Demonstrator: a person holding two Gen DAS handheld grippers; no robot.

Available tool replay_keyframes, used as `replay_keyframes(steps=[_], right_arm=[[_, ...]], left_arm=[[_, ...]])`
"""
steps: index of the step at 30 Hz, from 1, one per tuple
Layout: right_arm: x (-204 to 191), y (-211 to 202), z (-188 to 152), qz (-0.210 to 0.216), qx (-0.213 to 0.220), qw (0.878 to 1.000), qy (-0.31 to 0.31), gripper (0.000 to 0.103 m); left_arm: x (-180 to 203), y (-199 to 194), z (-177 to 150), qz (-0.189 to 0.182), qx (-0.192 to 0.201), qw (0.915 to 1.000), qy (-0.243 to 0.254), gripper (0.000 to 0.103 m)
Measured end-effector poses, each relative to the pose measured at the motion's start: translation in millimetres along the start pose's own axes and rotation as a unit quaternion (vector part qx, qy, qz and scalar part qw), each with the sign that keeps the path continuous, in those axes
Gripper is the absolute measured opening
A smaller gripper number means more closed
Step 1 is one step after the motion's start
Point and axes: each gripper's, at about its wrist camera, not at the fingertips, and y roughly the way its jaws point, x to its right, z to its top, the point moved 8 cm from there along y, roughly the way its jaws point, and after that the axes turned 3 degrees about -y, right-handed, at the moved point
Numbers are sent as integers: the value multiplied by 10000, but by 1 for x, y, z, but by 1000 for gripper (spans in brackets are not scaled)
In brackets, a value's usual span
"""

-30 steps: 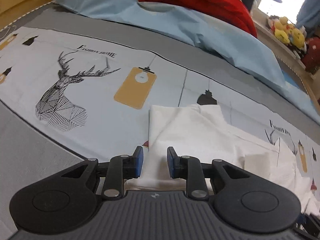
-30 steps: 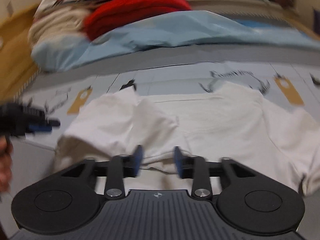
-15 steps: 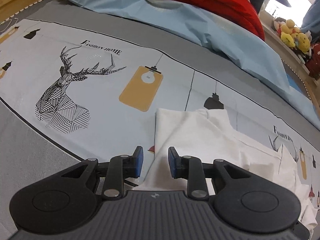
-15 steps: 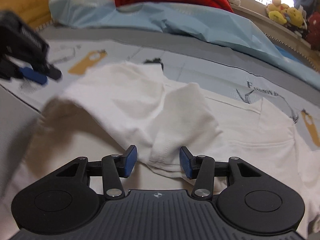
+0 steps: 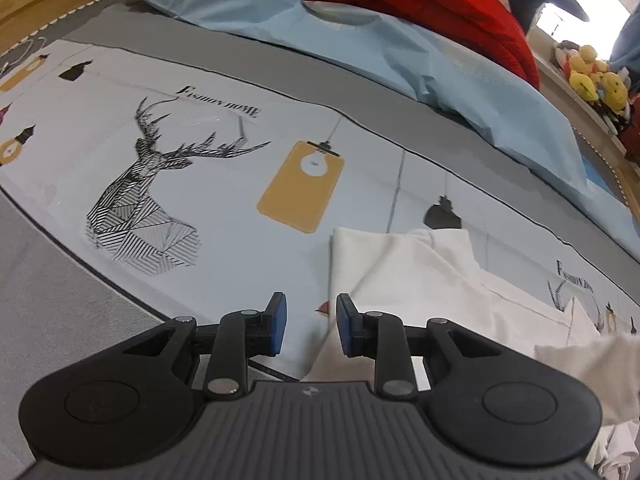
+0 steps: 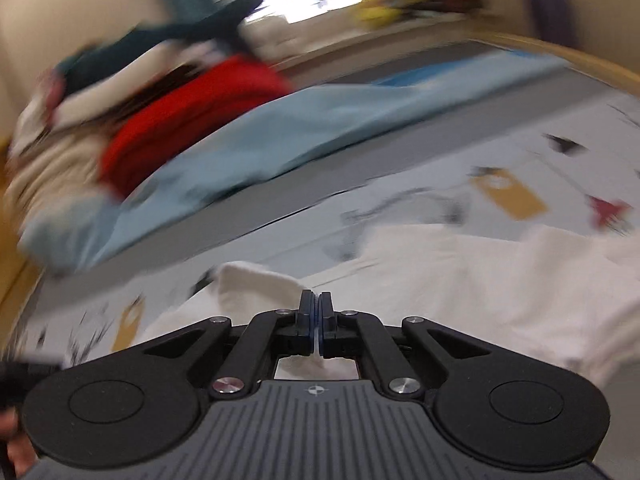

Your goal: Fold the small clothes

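A white garment [image 5: 420,280] lies crumpled on the printed bedsheet [image 5: 160,184]. In the left wrist view its left edge runs just under the right finger. My left gripper [image 5: 310,316] is open, and only sheet and that cloth edge show in its gap. The right wrist view is blurred by motion. There my right gripper [image 6: 316,300] has its jaws pressed together over the white garment [image 6: 460,280]. A raised fold of the cloth stands right at the tips, seemingly pinched.
A light blue duvet [image 5: 400,48] and a red blanket [image 5: 420,0] are heaped along the far side of the bed. Plush toys [image 5: 596,80] sit on a ledge at the far right. A hand [image 6: 16,452] shows at the lower left of the right wrist view.
My right gripper's jaws have closed where the garment's fold lay between them, and its view has swung and rolled into blur. The garment now sits slightly right of the left gripper's gap.
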Motion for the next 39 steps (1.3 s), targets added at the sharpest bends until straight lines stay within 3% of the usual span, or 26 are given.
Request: replay_keyframes(steps=[5,8,9,13,16,19,21,23,24,25,29,31,34,38,39], right_arm=[[76,-1,3,-1063,-36,9908,835,1],[93,4,-9,-1339,-339,9825,1246,5],[93,6,-14,-1384,-408,9803,1347,9],[86,16,-33,-1346,-671,9766,1537,44],[84,27,-48,-1323,-971,9717,1697,50],[92,38,-59,-1378,-1193,9649,1891,50],[94,43,-59,-1334,-1134,9669,1858,49],[91,45,-54,-1328,-1045,9720,1633,36],[91,45,-52,-1297,-1009,9736,1585,12],[92,44,-49,-1241,-933,9747,1609,8],[90,20,-19,-1374,-224,9797,1442,7],[98,24,-18,-1555,-320,9782,1343,7],[112,40,-34,-1712,-855,9693,1545,12],[107,32,-27,-1842,-685,9701,1428,16],[104,28,-23,-1891,-539,9711,1349,19]], left_arm=[[2,2,-1,17,-20,10000,-9,30],[7,5,-3,-21,-72,10000,2,30],[8,6,-4,-26,-90,10000,6,30],[11,10,-6,-46,-166,9999,-13,30],[10,14,-8,-71,-233,9997,-64,30],[9,17,-10,-120,-352,9992,-168,30],[9,18,-11,-113,-389,9991,-145,30],[10,18,-11,-131,-387,9991,-115,30],[9,17,-11,-141,-393,9991,-115,30],[9,17,-10,-146,-393,9990,-119,30],[8,15,-9,-185,-403,9990,-109,30],[11,15,-11,-217,-440,9988,5,30],[21,18,-19,-354,-620,9969,344,30],[33,25,-36,-631,-950,9908,733,30],[32,32,-45,-551,-1141,9882,859,30]])
